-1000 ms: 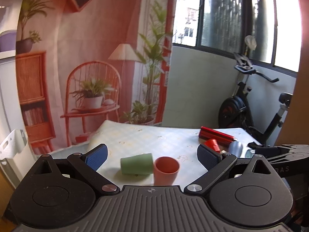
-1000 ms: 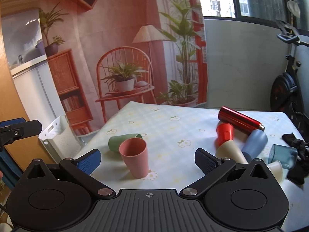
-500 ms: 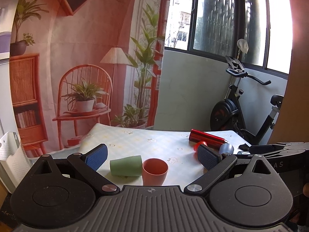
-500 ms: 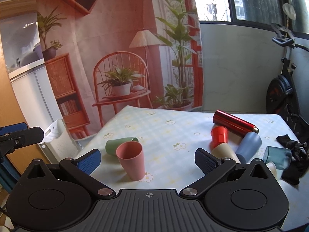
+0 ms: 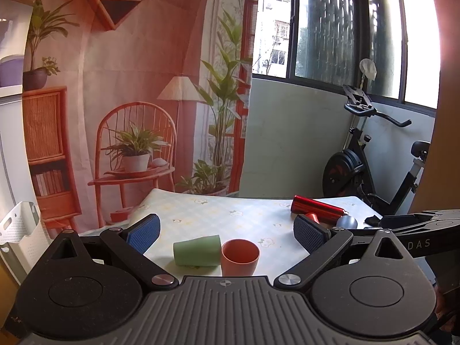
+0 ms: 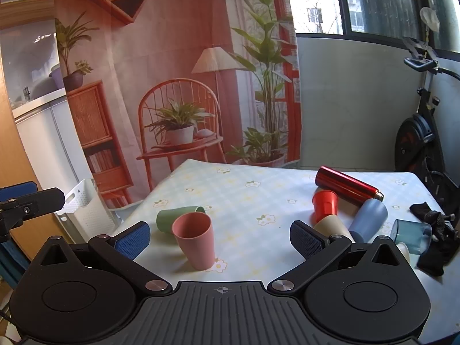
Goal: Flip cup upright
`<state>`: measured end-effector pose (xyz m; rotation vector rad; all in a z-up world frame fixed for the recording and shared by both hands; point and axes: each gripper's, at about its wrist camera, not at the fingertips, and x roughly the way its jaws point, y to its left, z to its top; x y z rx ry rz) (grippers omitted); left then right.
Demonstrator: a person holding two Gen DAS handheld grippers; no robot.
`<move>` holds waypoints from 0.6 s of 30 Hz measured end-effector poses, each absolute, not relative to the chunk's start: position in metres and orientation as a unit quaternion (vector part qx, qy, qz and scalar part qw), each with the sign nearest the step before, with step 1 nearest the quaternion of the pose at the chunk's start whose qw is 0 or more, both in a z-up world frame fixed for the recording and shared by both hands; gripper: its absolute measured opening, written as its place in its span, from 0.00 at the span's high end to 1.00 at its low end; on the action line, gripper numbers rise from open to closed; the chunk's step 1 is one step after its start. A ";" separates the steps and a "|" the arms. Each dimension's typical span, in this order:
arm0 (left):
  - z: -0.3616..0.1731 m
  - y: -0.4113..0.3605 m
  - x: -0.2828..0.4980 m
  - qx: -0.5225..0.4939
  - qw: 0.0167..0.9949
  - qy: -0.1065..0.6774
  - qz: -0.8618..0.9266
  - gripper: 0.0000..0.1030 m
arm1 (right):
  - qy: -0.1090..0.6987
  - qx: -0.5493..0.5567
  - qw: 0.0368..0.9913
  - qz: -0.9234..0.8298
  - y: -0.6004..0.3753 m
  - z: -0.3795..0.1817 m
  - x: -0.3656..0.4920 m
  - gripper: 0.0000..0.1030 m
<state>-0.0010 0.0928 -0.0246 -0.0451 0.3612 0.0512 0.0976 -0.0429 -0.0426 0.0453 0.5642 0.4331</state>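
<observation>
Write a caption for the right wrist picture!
Open right gripper faces an upright pink cup; green cup lies sideways.

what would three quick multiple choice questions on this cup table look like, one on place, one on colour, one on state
1. Where does the green cup lie relative to the pink cup?
A. inside it
B. behind it, toward the table's left edge
C. among the cups by the red bottle

2. What colour is the cup standing mouth down by the red bottle?
A. red
B. yellow
C. white

3. What state is the right gripper in?
A. shut on the pink cup
B. shut on nothing
C. open

Answers: 1 B, the green cup rests on its side just behind the pink one. 2 A, the red cup stands inverted there. 3 C, its fingers sit wide apart, holding nothing.
</observation>
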 end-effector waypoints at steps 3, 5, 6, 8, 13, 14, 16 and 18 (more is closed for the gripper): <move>-0.024 0.093 -0.001 -0.022 0.983 0.179 0.025 0.03 | 0.276 0.022 0.937 0.212 -0.043 -0.043 0.097 0.00; -0.024 0.092 -0.001 -0.021 0.983 0.179 0.026 0.03 | 0.276 0.022 0.937 0.212 -0.043 -0.043 0.097 0.00; -0.023 0.092 -0.002 -0.020 0.983 0.179 0.026 0.03 | 0.276 0.022 0.937 0.212 -0.043 -0.043 0.097 0.00; -0.023 0.092 -0.003 -0.019 0.983 0.178 0.026 0.03 | 0.275 0.022 0.938 0.212 -0.044 -0.041 0.097 0.00; -0.022 0.092 -0.005 -0.019 0.984 0.176 0.024 0.03 | 0.272 0.022 0.939 0.211 -0.047 -0.036 0.097 0.00; -0.022 0.092 -0.004 -0.018 0.984 0.177 0.024 0.03 | 0.272 0.022 0.939 0.211 -0.047 -0.036 0.097 0.00; -0.022 0.091 -0.004 -0.017 0.984 0.176 0.023 0.03 | 0.272 0.022 0.939 0.211 -0.047 -0.036 0.097 0.00; -0.022 0.091 -0.004 -0.016 0.984 0.177 0.024 0.03 | 0.272 0.023 0.939 0.211 -0.047 -0.036 0.097 0.00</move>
